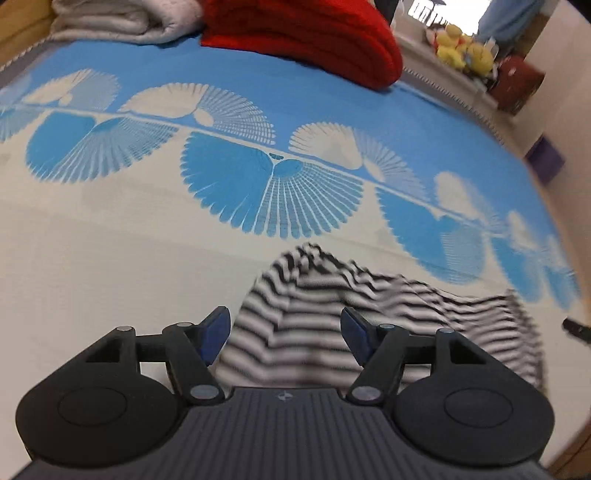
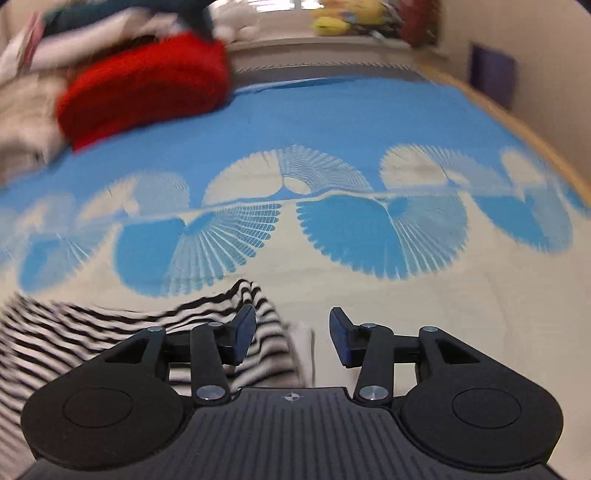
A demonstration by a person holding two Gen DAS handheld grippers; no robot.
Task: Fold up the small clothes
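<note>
A small black-and-white striped garment (image 1: 332,314) lies bunched on the blue and cream patterned bedspread (image 1: 147,229). In the left wrist view my left gripper (image 1: 284,328) is open, its blue pads either side of the garment's near left end, not closed on it. In the right wrist view the same garment (image 2: 110,332) stretches to the left, blurred. My right gripper (image 2: 291,332) is open over the garment's right end, with its left fingertip (image 2: 242,334) over the stripes and its right fingertip (image 2: 340,341) over bare bedspread (image 2: 406,314).
A folded red knit (image 1: 310,40) and a pale grey blanket (image 1: 122,18) lie at the far side of the bed; both also show in the right wrist view (image 2: 147,85). Yellow plush toys (image 1: 461,48) sit on a ledge beyond. The bed's wooden edge (image 2: 517,122) runs along the right.
</note>
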